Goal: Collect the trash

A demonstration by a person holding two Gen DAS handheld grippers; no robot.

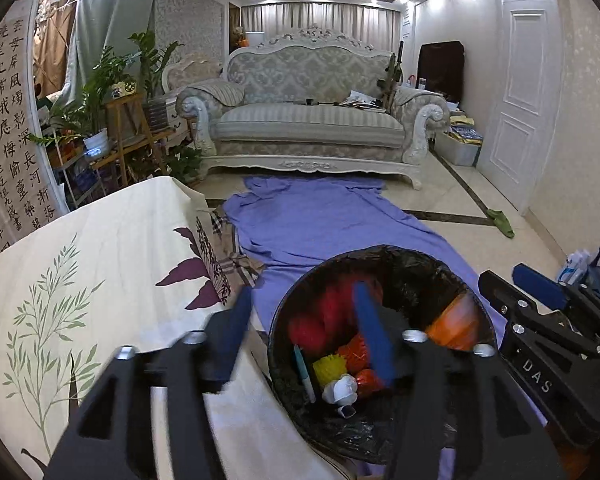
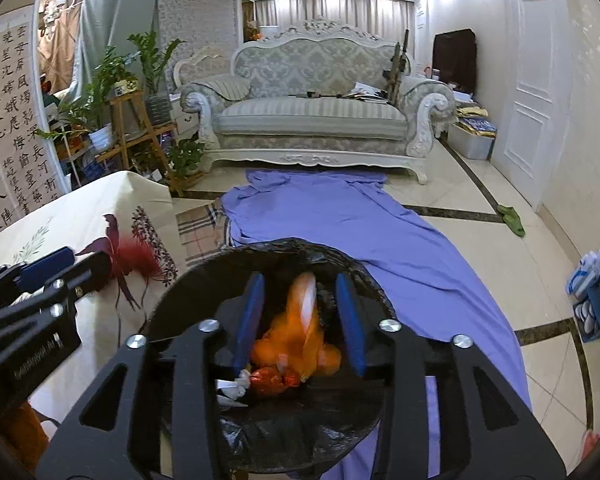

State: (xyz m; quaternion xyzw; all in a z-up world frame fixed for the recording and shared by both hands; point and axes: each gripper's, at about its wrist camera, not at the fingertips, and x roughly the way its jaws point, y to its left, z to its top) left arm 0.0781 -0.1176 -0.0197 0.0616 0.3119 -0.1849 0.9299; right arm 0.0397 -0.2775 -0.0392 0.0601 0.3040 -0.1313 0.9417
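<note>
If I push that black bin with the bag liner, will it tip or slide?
The bin would probably slide rather than tip: it looks wide and squat. It likely feels light, holding only small wrappers and similar scraps. The purple sheet under it may bunch up as it moves.

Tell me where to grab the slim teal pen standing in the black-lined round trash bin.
Take the teal pen by its upper end, coming down from above. It stands nearly upright against the black liner, with a yellow spiky ball and white scrap crowding its lower end, so only the top looks free.

trash (image 1: 342, 364) in bin (image 1: 278, 332), sofa (image 1: 312, 120) behind
</note>
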